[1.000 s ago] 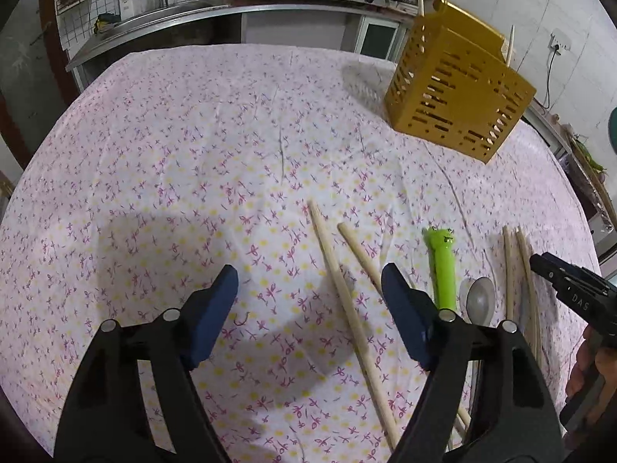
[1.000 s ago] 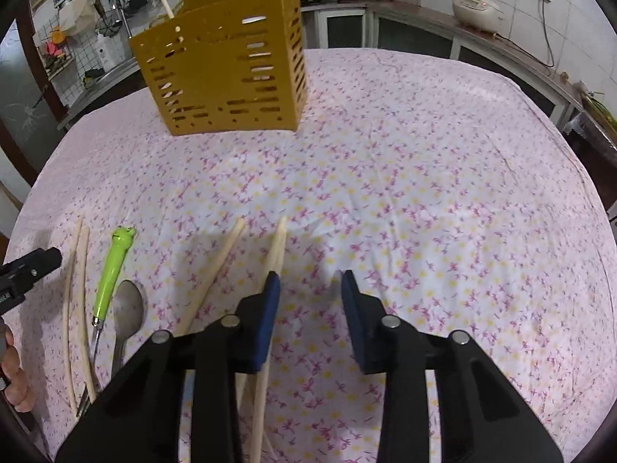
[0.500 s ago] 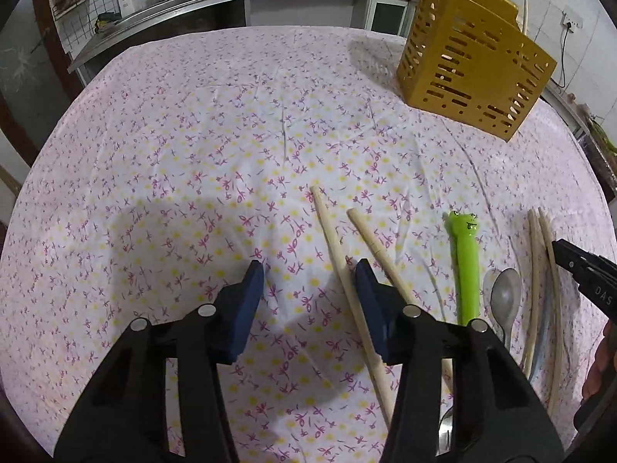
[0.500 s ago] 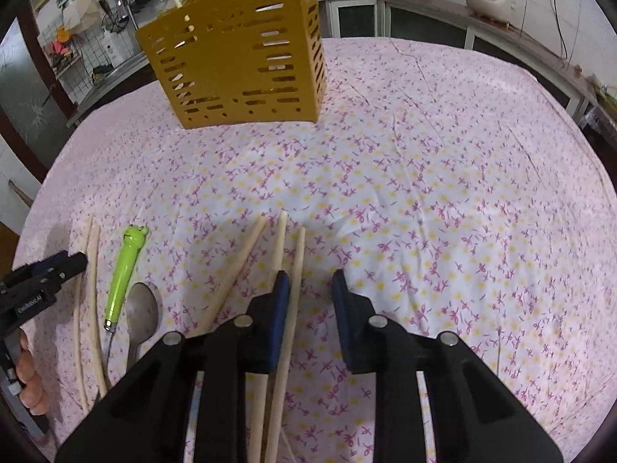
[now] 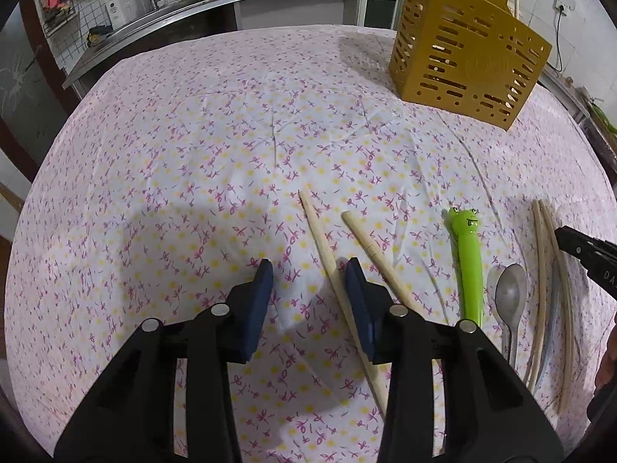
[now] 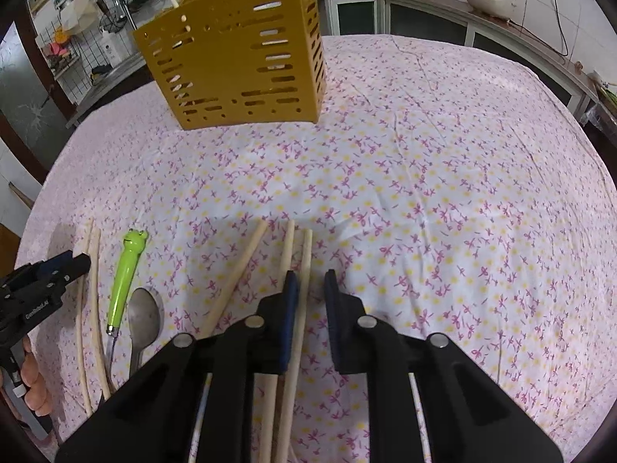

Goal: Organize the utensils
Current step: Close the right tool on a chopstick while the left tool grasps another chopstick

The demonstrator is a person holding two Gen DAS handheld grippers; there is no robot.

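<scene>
My left gripper (image 5: 308, 281) hangs low over the flowered cloth. Its jaws are closing, and a wooden chopstick (image 5: 322, 243) lies between them close to the right pad, not pinched. A second chopstick (image 5: 370, 250) lies just outside that pad. My right gripper (image 6: 310, 293) is also closing. One chopstick (image 6: 305, 262) runs between its jaws along the left pad, with a gap to the right pad. Two more chopsticks (image 6: 239, 266) lie to its left. A green frog-handled utensil (image 6: 125, 274) and a metal spoon (image 6: 143, 316) lie between the two grippers.
A yellow slotted utensil basket (image 6: 239, 61) stands at the far side of the table, with chopsticks sticking out of its top. A kitchen counter (image 5: 193, 0) with a sink runs behind the table. A person's fingers (image 6: 34, 386) hold the left gripper's handle.
Both grippers' jaws have narrowed a good deal. The right gripper's jaws now have a chopstick between them. Both hands have kept about where they were.
</scene>
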